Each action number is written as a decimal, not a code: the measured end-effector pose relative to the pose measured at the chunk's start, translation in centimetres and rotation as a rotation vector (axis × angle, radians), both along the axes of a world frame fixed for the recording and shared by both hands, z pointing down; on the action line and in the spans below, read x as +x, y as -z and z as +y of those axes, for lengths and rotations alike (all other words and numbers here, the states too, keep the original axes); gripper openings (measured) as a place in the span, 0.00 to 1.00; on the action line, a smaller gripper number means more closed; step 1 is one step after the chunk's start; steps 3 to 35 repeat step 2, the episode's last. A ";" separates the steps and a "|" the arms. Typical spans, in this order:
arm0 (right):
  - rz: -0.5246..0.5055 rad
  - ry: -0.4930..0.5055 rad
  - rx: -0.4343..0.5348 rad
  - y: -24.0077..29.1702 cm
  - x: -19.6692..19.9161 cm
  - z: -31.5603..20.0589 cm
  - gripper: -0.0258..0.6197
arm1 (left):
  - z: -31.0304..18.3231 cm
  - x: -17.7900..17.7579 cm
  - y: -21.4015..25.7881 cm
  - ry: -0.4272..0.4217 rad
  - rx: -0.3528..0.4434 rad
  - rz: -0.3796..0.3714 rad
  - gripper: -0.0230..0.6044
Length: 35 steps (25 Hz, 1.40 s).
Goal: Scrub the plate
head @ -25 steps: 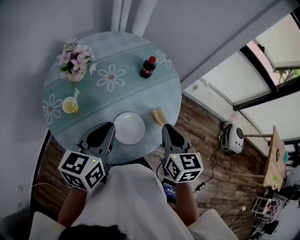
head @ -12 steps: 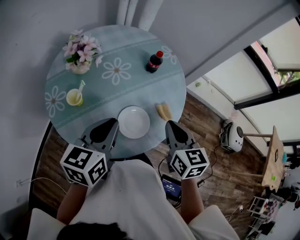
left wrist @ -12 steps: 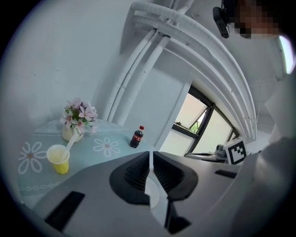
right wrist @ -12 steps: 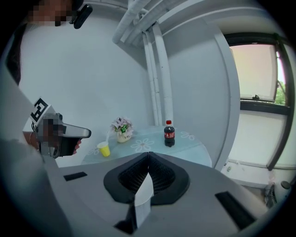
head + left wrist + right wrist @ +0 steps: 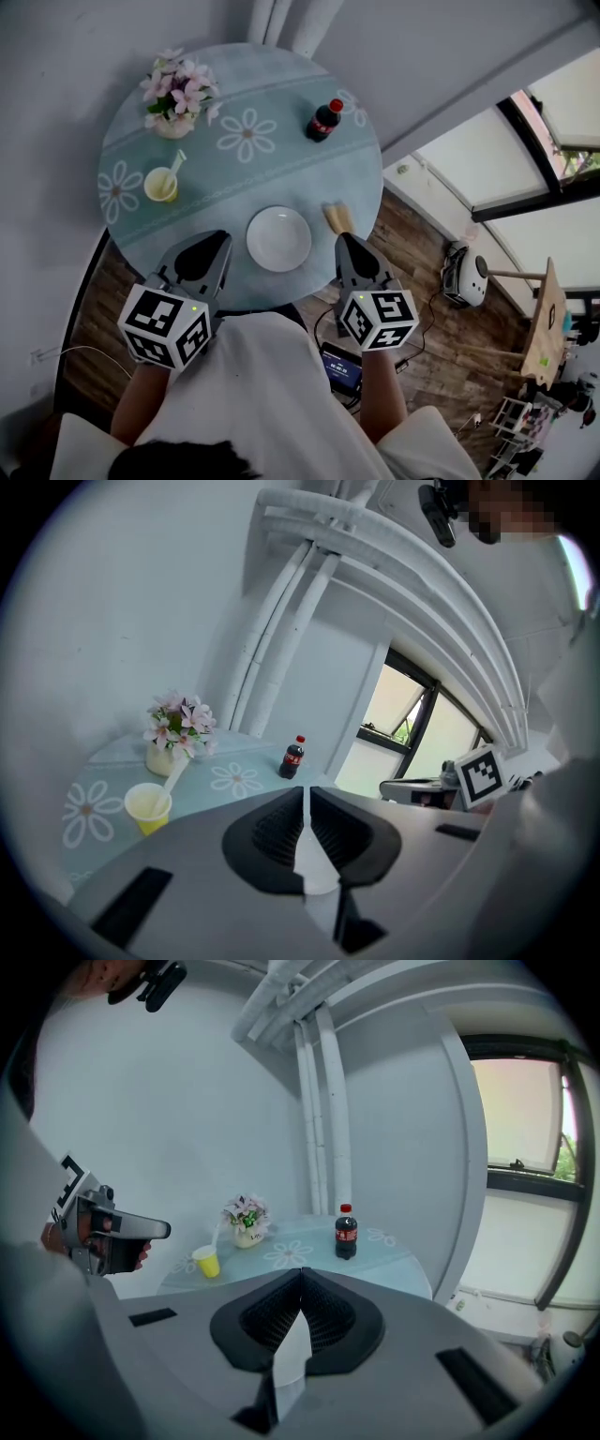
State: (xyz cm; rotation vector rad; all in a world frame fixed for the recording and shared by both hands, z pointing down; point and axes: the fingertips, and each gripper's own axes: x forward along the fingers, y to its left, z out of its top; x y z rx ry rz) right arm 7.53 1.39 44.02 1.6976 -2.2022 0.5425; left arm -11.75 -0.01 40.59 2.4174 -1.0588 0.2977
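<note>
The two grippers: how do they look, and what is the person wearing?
The left gripper and the right gripper are grey tapering wedges with black ribbed pads. Each carries a white cube with black square markers and a green light. The person wears a white top.

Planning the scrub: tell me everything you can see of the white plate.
The plate is round, white and smooth, ceramic by its look, with a shallow rim and nothing visible on it. It lies flat on the flowered table, near its near edge, apart from a yellowish piece to its right. The left gripper and right gripper flank it without touching it.
</note>
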 end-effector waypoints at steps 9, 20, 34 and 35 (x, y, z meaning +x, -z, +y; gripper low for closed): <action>-0.004 -0.001 0.001 0.0 -0.5 -0.2 0.09 | -0.1 -0.7 -0.2 0.001 0.014 -0.024 0.08; -0.004 -0.001 0.001 0.0 -0.5 -0.2 0.09 | -0.1 -0.7 -0.2 0.001 0.014 -0.024 0.08; -0.004 -0.001 0.001 0.0 -0.5 -0.2 0.09 | -0.1 -0.7 -0.2 0.001 0.014 -0.024 0.08; -0.004 -0.001 0.001 0.0 -0.5 -0.2 0.09 | -0.1 -0.7 -0.2 0.001 0.014 -0.024 0.08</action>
